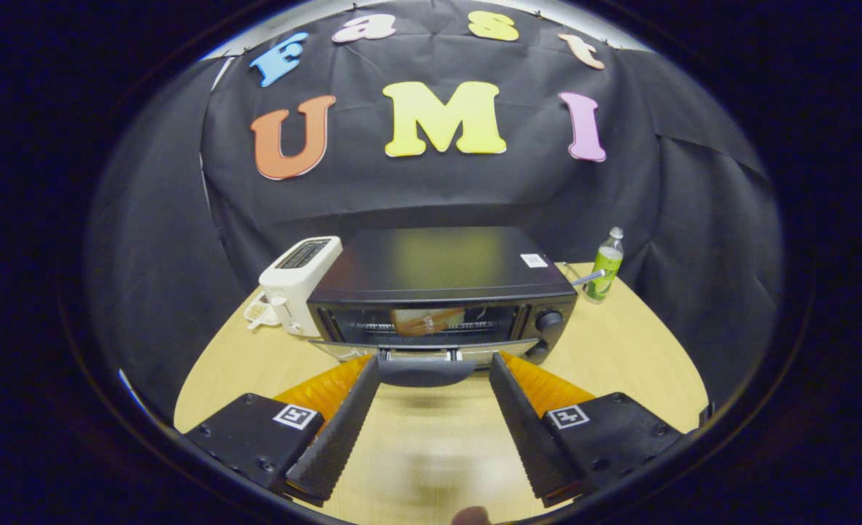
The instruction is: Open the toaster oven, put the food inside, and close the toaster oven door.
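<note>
The black toaster oven (438,273) stands on the wooden table (620,364), straight ahead of me. Its door (343,350) hangs down toward me, so the inside is in sight. A brownish piece of food (425,321) lies on the rack inside. The door's dark handle (427,370) sits at the front edge, right between my fingertips. My gripper (435,361) is open, one finger on each side of the handle's ends. Whether a finger touches the handle I cannot tell.
A white pop-up toaster (300,281) stands just left of the oven, with a small dish (259,313) beside it. A green-labelled bottle (606,266) stands at the oven's back right. The oven's knobs (549,321) are on its right front.
</note>
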Demonstrator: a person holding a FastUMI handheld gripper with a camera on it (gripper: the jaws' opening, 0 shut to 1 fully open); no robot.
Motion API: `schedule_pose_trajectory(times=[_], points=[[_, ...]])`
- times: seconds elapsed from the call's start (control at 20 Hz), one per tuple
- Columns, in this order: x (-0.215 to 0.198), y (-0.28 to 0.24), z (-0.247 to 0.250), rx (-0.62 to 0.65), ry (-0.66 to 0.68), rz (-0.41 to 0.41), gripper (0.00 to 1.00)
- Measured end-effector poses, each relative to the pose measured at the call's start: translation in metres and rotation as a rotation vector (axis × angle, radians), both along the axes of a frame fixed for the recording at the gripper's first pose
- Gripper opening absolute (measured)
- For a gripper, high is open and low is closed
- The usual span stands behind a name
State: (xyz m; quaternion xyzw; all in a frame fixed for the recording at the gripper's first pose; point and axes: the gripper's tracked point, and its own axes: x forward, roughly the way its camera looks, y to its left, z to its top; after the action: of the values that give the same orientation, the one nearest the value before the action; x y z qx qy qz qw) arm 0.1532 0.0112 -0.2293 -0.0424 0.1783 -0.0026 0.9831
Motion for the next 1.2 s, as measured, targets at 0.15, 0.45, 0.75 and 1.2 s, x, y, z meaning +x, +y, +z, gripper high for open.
schedule_pose_trajectory(times=[0.15,0.45,0.75,1.2], points=[[-0.022,0.004,0.047,0.027,-0.078,0.015,0.99],[-0.081,0.0,0.17,0.077,-0.279,0.026,0.99],[-0.136,-0.004,0.236,0.06,-0.391,0.012,1.0],[-0.177,0.005,0.238,0.064,-0.451,0.004,1.0]])
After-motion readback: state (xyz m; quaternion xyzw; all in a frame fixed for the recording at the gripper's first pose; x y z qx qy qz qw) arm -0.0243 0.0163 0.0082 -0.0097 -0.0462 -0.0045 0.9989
